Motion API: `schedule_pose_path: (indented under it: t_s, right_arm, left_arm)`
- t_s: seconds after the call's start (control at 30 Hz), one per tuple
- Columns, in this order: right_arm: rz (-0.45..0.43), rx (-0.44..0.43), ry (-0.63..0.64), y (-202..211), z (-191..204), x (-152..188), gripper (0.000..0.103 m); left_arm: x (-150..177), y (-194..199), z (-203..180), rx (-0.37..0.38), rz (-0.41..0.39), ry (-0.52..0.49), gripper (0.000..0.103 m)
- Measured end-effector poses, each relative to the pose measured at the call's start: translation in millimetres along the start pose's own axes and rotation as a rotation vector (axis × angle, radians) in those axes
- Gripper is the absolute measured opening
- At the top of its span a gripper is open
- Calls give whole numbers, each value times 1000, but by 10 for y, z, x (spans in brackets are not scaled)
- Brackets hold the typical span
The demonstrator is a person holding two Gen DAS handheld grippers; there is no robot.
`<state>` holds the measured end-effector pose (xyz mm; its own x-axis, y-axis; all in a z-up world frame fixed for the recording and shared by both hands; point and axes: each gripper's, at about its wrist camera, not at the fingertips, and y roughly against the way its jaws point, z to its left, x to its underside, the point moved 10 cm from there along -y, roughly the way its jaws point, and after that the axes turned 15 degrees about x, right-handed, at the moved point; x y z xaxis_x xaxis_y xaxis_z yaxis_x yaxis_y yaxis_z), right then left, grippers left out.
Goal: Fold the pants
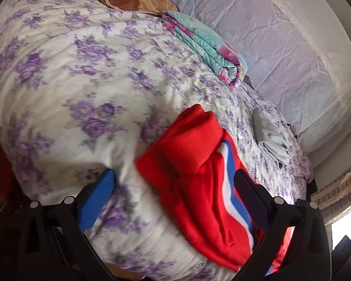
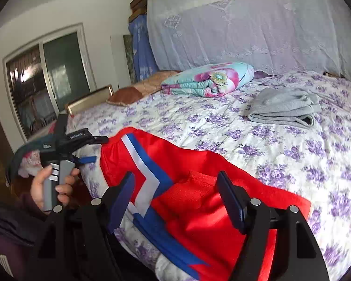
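Both grippers, left point(image 1: 173, 201) and right point(image 2: 175, 199), hang wide open over the red pants point(image 2: 199, 187), holding nothing. Soft, light, floppy fabric; pinch the edge at 6 o'clock.

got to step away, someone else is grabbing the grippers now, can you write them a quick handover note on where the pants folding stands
Left gripper: open, holding nothing, over the near edge of the bed beside the red pants.
Right gripper: open, holding nothing, hovering over the same pants.
The red pants, with a white and blue stripe, lie on the floral bedspread, bunched and partly doubled over, not a neat fold.
A folded grey garment sits farther back on the bed, apparently already done. A rolled teal floral blanket lies near the far side.
Left to do: probably flatten the red pants, fold them properly and set them by the grey one.
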<state>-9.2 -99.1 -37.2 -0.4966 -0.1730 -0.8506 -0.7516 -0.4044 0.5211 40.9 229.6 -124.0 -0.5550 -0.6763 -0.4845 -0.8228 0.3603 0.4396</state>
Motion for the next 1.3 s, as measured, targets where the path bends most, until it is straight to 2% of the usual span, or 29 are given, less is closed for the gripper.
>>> schedule_pose_path:
  t_s: [0.07,0.13,0.3,0.47,0.53,0.57,0.6,0.63,0.73,0.8,0.87,0.93,1.0,1.07,1.1,1.13,1.2,1.23,1.27,1.3]
  right_arm:
    - [13,-14,-31,20,-20,125,73]
    - [29,14,-33,4,-104,192,73]
    - [-1,41,-51,84,-225,214,73]
    - [20,20,-30,25,-170,254,73]
    - [12,31,-41,60,-215,253,73]
    - [-1,46,-55,95,-277,237,73]
    - [-17,65,-72,137,-356,223,73]
    - [-31,86,-91,179,-444,210,73]
    - [-44,137,-151,257,-707,230,73]
    - [-40,154,-190,276,-848,258,73]
    - [-45,174,-218,317,-975,260,73]
    - [-70,205,-233,388,-1112,216,73]
    - [-105,242,-257,503,-1275,151,73]
    - [-130,273,-287,607,-1440,109,73]
    - [-136,280,-303,639,-1501,108,75]
    - [-134,279,-321,654,-1555,116,77]
    - [-107,232,-366,607,-1607,184,89]
    - [-81,182,-395,556,-1597,239,90]
    - [-52,117,-427,506,-1565,299,91]
    - [-16,45,-461,446,-1516,338,93]
  left_arm:
    - [1,-71,-86,40,-6,50,98]
    - [68,-147,-113,22,27,65,98]
    - [306,-133,-166,56,71,127,98]
    - [213,-292,-201,105,61,178,95]
    - [167,-337,-138,128,48,241,66]
    - [151,-342,-134,146,47,258,56]
    - [153,-351,-150,164,53,251,33]
    - [165,-359,-197,179,62,224,23]
    - [203,-309,-427,143,51,72,19]
    - [247,-270,-667,148,53,-17,18]
    - [349,-213,-1030,155,67,-150,17]
    - [544,-164,-1516,168,100,-328,17]
    - [851,-171,-2043,216,166,-501,17]
    - [1278,-250,-2449,253,269,-660,18]
    - [1539,-349,-2574,265,345,-723,23]
    - [1803,-484,-2630,281,438,-757,33]
    - [2321,-807,-2544,307,675,-739,51]
    - [2526,-934,-2440,299,772,-717,53]
    - [2633,-1010,-2364,289,813,-701,53]
    - [2646,-1011,-2364,295,810,-698,57]
